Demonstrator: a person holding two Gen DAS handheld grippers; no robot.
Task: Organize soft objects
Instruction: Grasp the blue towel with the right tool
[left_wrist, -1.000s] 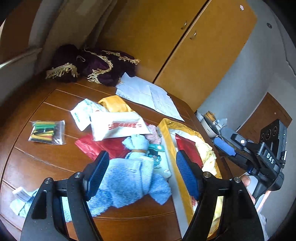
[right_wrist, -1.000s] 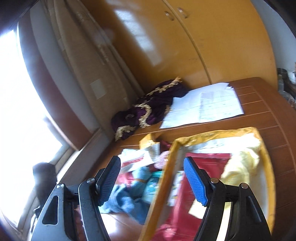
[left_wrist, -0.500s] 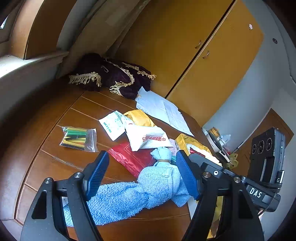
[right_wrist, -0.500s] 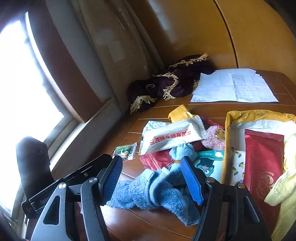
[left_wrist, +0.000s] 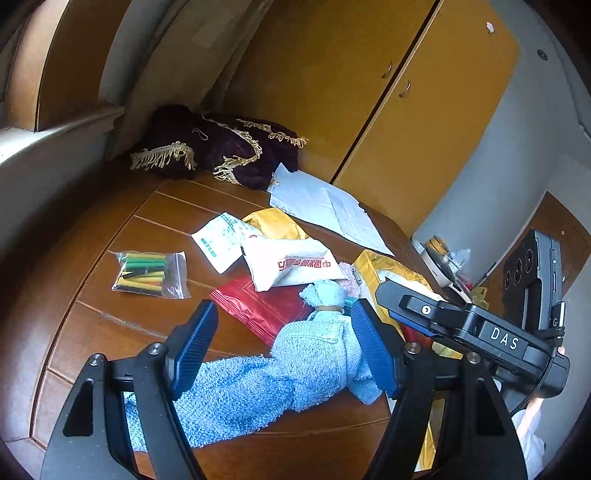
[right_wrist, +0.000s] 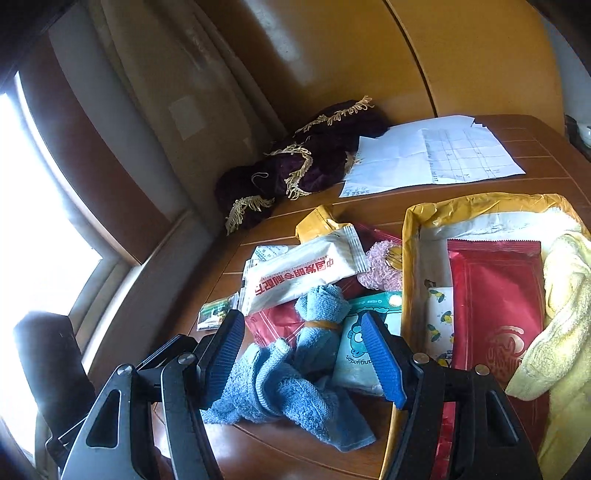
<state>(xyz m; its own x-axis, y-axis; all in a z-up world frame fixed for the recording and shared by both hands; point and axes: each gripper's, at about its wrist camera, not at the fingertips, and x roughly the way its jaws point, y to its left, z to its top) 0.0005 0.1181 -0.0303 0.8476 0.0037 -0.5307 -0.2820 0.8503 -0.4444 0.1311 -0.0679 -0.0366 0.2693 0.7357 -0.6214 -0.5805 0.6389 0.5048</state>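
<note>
Yellow tray (right_wrist: 413, 236), right of my right gripper (right_wrist: 306, 354): partly filled. Blue towel (right_wrist: 295, 391) under both spread grippers, left gripper (left_wrist: 280, 343) included: unsorted.

From my left cam the towel (left_wrist: 258, 384) is a light blue terry with a tan band around its knotted end. Under it there's a shiny red packet (left_wrist: 258, 314), and a white pouch (left_wrist: 291, 264) with red characters on it. The little clear bag (left_wrist: 147, 275) holds green, yellow and black sticks. Dark purple cloth (left_wrist: 221, 147) has gold fringe. On my right cam the tray (right_wrist: 410, 266) is mustard yellow, with a pale yellow towel (right_wrist: 561, 317) and another red packet (right_wrist: 498, 306) with a faint swirl print. My finger pads (right_wrist: 225, 354) are blue and ribbed.
</note>
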